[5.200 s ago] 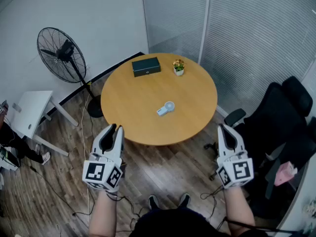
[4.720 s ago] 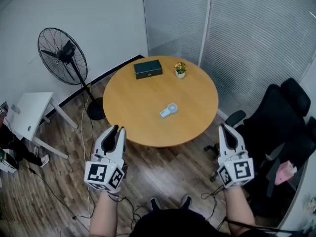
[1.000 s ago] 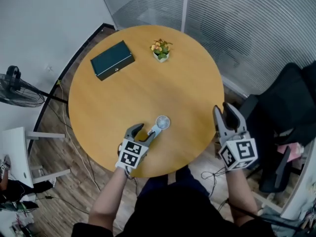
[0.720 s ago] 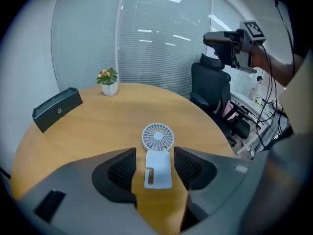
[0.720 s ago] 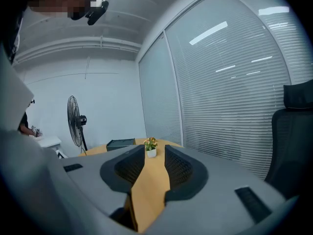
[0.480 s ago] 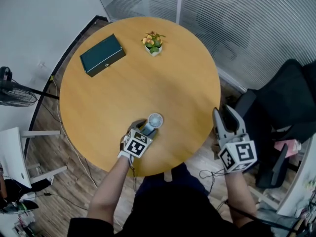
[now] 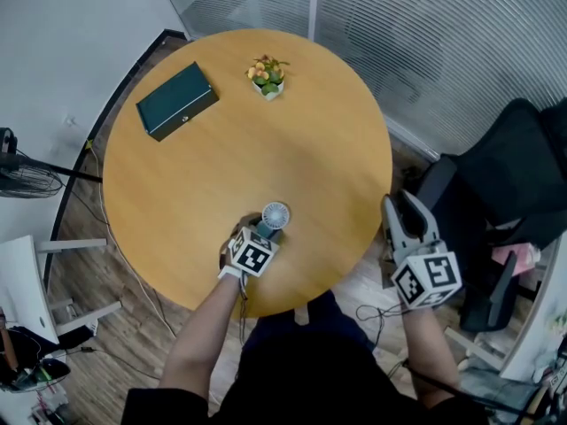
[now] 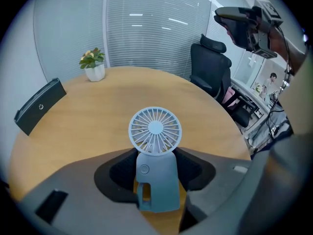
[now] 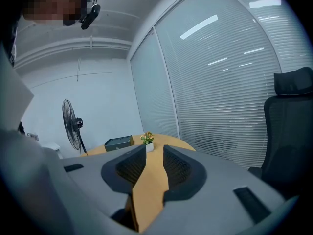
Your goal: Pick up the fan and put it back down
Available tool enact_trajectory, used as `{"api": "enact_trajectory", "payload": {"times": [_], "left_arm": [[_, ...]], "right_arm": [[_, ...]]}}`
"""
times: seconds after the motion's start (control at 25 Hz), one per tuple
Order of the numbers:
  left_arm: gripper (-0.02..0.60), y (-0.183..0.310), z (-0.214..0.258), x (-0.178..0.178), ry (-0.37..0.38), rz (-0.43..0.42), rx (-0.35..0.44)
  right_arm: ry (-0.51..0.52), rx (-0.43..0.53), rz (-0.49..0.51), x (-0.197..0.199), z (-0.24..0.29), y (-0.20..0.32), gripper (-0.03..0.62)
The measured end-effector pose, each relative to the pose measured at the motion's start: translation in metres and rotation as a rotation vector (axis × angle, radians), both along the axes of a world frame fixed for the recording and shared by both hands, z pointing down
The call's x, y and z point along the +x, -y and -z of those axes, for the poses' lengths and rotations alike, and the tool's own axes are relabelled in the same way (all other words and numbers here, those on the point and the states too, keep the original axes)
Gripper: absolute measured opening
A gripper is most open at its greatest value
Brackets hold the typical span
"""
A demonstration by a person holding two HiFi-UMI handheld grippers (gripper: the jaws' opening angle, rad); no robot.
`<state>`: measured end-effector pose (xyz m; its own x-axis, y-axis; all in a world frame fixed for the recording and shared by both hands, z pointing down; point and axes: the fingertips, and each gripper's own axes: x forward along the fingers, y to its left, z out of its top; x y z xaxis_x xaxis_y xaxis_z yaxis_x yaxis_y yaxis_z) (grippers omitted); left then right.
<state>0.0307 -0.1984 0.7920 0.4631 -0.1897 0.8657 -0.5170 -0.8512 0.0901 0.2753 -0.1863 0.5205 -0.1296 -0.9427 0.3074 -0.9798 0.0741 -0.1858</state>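
A small pale blue hand fan [image 7: 275,215] lies on the round wooden table [image 7: 221,149] near its front edge. My left gripper [image 7: 257,234] points steeply down over it. In the left gripper view the fan's handle [image 8: 156,180] lies between the two dark pads and its round grille [image 8: 155,131] sticks out past them. The jaws are closing, and a thin strip of table still shows beside the handle. My right gripper [image 7: 400,204] hangs off the table's right edge. Its jaws are closing with nothing between the pads [image 9: 132,170], only table showing in the gap.
A dark green box [image 7: 177,101] and a small potted plant [image 7: 267,75] stand at the table's far side. A black office chair [image 7: 505,175] is to the right. A standing floor fan [image 9: 72,124] is by the left wall. Glass partitions with blinds stand behind the table.
My left gripper has come down over the hand fan, and its jaws now straddle the handle. The right gripper has sunk slightly beside the table.
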Motion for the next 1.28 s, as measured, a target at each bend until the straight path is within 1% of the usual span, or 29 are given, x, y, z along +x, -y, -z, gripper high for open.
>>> {"api": "enact_trajectory", "payload": {"times": [0.24, 0.48, 0.6, 0.72, 0.96, 1.12, 1.28], "left_arm": [[0.215, 0.003, 0.007, -0.006, -0.024, 0.031, 0.024], [0.215, 0.005, 0.04, -0.009, -0.099, 0.058, 0.066], [0.215, 0.005, 0.059, -0.011, -0.145, 0.078, 0.08], [0.215, 0.005, 0.081, -0.014, -0.203, 0.121, 0.09], [0.215, 0.003, 0.129, -0.028, -0.299, 0.188, 0.146], [0.215, -0.001, 0.162, -0.036, -0.35, 0.224, 0.188], [0.215, -0.006, 0.195, -0.045, -0.386, 0.255, 0.231]], "right_arm": [[0.002, 0.007, 0.007, -0.008, 0.004, -0.004, 0.103], [0.001, 0.019, 0.021, -0.019, 0.011, -0.005, 0.1], [-0.001, 0.028, 0.033, -0.028, 0.015, -0.005, 0.098], [-0.001, 0.038, 0.048, -0.036, 0.021, -0.004, 0.095], [-0.004, 0.053, 0.077, -0.049, 0.032, -0.007, 0.094], [-0.013, 0.06, 0.095, -0.058, 0.039, -0.01, 0.092], [-0.021, 0.069, 0.121, -0.069, 0.047, -0.013, 0.091]]}}
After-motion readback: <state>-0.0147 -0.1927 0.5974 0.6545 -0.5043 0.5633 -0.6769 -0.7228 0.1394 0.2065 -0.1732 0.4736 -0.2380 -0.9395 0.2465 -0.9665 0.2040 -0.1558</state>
